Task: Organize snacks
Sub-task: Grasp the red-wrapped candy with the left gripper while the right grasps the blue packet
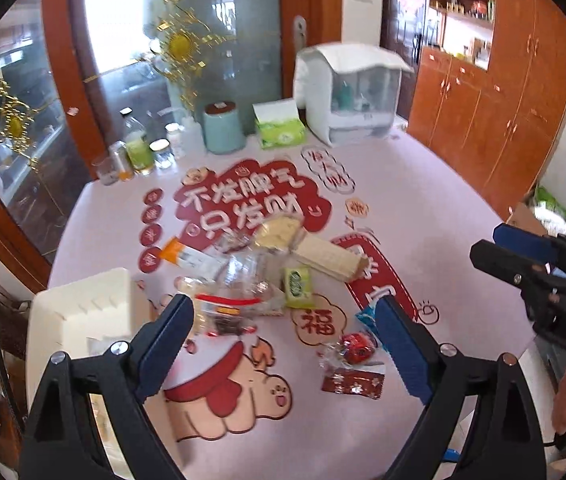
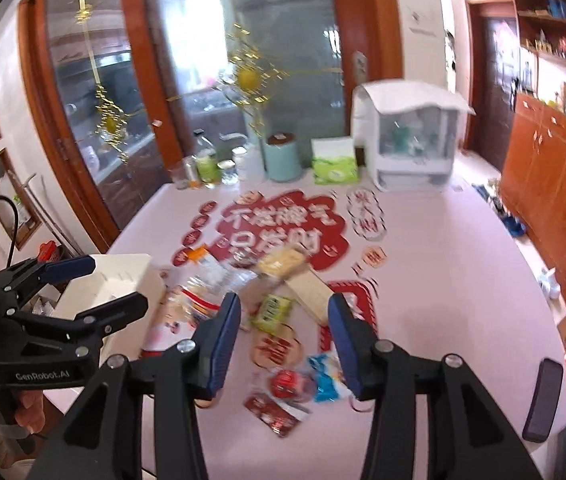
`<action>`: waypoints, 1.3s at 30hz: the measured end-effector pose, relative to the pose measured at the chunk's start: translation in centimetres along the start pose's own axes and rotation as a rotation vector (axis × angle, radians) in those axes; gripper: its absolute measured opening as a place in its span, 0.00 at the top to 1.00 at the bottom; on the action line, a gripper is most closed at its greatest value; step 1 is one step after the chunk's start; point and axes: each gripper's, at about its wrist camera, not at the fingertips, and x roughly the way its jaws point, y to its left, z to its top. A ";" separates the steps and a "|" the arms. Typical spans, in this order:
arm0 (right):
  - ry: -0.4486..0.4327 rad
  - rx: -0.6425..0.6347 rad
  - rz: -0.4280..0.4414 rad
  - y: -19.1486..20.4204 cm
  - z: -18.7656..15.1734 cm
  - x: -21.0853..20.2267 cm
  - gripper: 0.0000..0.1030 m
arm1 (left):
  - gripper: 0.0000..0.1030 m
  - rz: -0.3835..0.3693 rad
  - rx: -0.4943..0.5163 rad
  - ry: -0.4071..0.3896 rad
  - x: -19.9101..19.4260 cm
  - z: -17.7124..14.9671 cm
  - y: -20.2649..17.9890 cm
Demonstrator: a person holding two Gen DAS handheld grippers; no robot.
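Several snacks (image 1: 259,276) are piled mid-table (image 1: 423,208), beside a white tray (image 1: 83,312). Both grippers are held above them: left gripper (image 1: 287,320) spread wide, right gripper (image 2: 285,320) parted narrower, nothing gripped by either.

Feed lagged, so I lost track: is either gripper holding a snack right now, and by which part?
Nothing is held. The left gripper and right gripper both hover open above the snack pile, with nothing between the jaws.
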 end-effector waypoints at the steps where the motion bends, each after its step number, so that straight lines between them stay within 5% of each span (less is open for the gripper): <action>1: 0.023 0.009 0.005 -1.1 -0.3 0.7 0.55 | 0.11 -0.015 0.007 0.018 1.1 -0.2 -0.9; 7: 0.137 0.013 0.045 -5.0 -3.2 4.9 0.55 | 0.11 -0.113 0.077 0.114 6.1 -2.5 -4.4; 19: 0.359 0.022 0.118 -6.4 -8.7 14.5 0.55 | 0.11 -0.133 0.272 0.364 16.9 -7.2 -7.3; 30: 0.462 0.094 0.075 -6.4 -10.1 20.2 0.58 | 0.11 -0.204 0.276 0.452 22.3 -7.3 -6.5; 39: 0.440 0.128 0.032 -7.9 -10.5 20.0 0.70 | 0.13 -0.241 0.254 0.474 24.8 -6.7 -6.1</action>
